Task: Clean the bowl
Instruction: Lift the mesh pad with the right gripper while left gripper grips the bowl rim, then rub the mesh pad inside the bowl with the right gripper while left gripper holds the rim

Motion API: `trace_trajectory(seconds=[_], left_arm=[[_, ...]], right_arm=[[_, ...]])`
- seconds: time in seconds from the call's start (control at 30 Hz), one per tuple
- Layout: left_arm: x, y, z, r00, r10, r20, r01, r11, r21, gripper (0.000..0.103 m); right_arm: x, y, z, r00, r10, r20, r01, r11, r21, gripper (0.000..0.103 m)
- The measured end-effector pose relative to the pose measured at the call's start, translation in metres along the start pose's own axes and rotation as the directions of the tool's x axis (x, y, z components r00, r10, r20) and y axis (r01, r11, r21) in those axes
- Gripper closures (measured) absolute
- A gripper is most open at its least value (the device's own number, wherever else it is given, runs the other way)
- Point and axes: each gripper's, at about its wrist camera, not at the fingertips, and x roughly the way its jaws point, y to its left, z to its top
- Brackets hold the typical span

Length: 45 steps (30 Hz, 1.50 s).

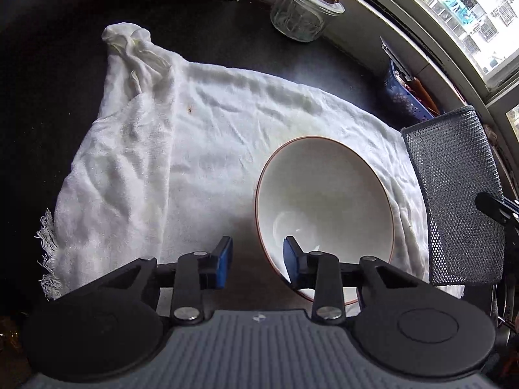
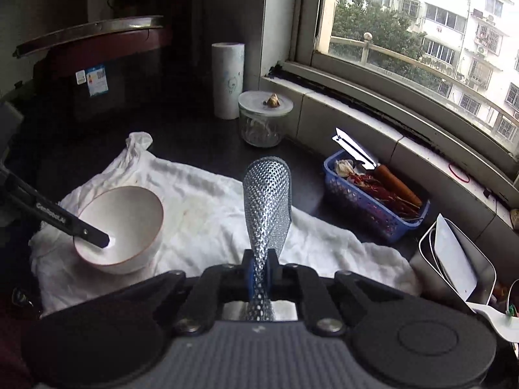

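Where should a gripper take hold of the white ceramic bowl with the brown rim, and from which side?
Grip the white ceramic bowl with the brown rim at its thin rim nearest the left gripper, coming from above, one finger inside and one outside; the round wall is likely too wide to span.

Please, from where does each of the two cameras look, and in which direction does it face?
Left wrist: sits on the left gripper, looks down at the bowl on the towel; its fingers straddle the bowl's near rim.
Right wrist: sits on the right gripper, faces the window; its fingers pinch the mesh cloth.
Shared: bowl, towel, mesh cloth, jar, blue basket.
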Motion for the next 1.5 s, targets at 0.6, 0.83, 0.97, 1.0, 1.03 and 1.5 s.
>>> trace_trajectory(seconds=[0.6, 0.83, 0.97, 1.0, 1.03, 1.5], left_arm=[[-0.014, -0.022, -0.011, 0.998, -0.020, 0.060, 0.021, 1.000, -0.006, 0.090], [-0.008, -0.006, -0.011, 0.998, -0.052, 0.045, 0.056, 0.991, -0.117, 0.090], [-0.002, 0.017, -0.009, 0.993, -0.118, 0.013, 0.117, 0.949, -0.292, 0.090], [0.000, 0.024, -0.009, 0.990, -0.140, -0.002, 0.130, 0.927, -0.351, 0.089], [0.003, 0.031, -0.010, 0.986, -0.164, -0.017, 0.143, 0.899, -0.413, 0.089], [0.004, -0.019, 0.011, 0.997, -0.002, -0.072, 0.000, 0.999, -0.033, 0.085]], right_arm=[[0.039, 0.103, -0.012, 0.988, 0.119, 0.097, -0.049, 0.843, -0.536, 0.098], [0.078, 0.116, -0.015, 0.994, 0.072, -0.085, -0.106, 0.858, -0.503, 0.097], [0.093, 0.115, -0.001, 0.982, 0.077, -0.174, -0.150, 0.879, -0.454, 0.092], [0.097, 0.115, 0.003, 0.976, 0.082, -0.202, -0.165, 0.884, -0.438, 0.092], [0.101, 0.114, 0.008, 0.968, 0.091, -0.234, -0.185, 0.888, -0.421, 0.092], [0.127, 0.103, 0.016, 0.859, 0.186, -0.477, -0.357, 0.885, -0.298, 0.090]])
